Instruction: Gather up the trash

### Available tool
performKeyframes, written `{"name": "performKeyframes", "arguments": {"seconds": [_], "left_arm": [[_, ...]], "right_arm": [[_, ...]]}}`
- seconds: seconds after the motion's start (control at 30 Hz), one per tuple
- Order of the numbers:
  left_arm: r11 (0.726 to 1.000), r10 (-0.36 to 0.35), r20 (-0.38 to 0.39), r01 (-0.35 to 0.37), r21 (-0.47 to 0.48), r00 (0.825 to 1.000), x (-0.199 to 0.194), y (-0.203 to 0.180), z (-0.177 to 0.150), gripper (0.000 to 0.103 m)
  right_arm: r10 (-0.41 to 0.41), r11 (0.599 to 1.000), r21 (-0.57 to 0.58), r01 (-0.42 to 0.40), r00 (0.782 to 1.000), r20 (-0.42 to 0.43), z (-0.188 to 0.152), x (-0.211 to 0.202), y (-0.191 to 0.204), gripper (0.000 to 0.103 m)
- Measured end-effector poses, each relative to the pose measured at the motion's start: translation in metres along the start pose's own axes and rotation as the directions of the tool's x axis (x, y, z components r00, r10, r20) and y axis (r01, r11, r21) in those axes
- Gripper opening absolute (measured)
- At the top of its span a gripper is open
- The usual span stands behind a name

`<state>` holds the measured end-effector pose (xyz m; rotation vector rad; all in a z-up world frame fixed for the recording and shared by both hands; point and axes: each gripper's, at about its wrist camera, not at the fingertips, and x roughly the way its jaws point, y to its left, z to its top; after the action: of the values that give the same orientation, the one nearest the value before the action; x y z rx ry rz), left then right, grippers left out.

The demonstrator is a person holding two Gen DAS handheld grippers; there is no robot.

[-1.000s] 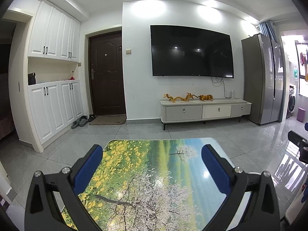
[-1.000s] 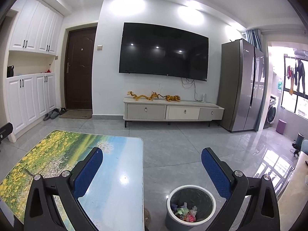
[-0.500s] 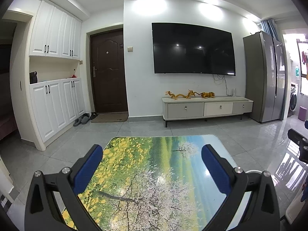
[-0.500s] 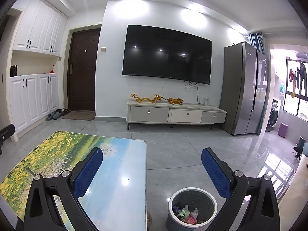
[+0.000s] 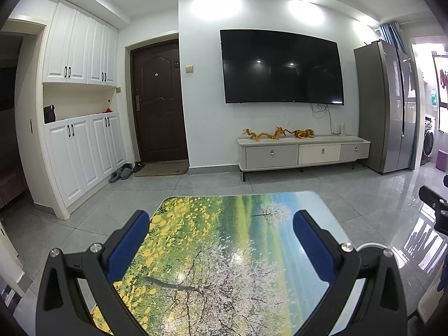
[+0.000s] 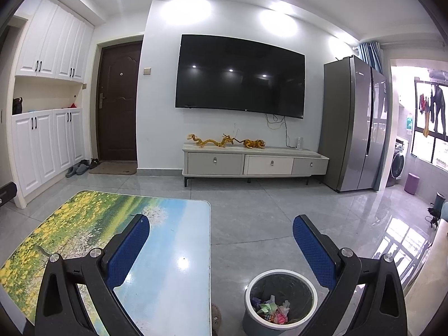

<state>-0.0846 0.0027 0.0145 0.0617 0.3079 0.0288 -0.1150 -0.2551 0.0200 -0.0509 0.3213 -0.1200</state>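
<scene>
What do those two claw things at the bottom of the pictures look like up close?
Both look alike. The left gripper and the right gripper each have a black, angular plastic frame with triangular cut-outs and silver bolt heads. Each carries two flat fingers faced with blue, dimpled pads. No cables, labels or sleeves show.

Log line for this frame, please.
left gripper: open, empty | right gripper: open, empty | trash: in bin | table: no trash seen

Glossy landscape-print table [image 5: 224, 252] on grey tiled floor [image 6: 266, 215], trash bin [image 6: 280, 299] just beside it
</scene>
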Motion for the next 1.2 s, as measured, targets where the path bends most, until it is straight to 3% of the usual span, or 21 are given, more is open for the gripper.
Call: {"name": "performKeyframes", "arguments": {"seconds": [1.2], "left_arm": [[0.999, -0.01, 0.022, 0.009, 0.045, 1.0, -0.023, -0.003, 0.007, 0.103]], "right_arm": [[0.035, 0.998, -0.043, -0.036, 0.999, -0.032, -0.007, 0.005, -0.014, 0.103]]}}
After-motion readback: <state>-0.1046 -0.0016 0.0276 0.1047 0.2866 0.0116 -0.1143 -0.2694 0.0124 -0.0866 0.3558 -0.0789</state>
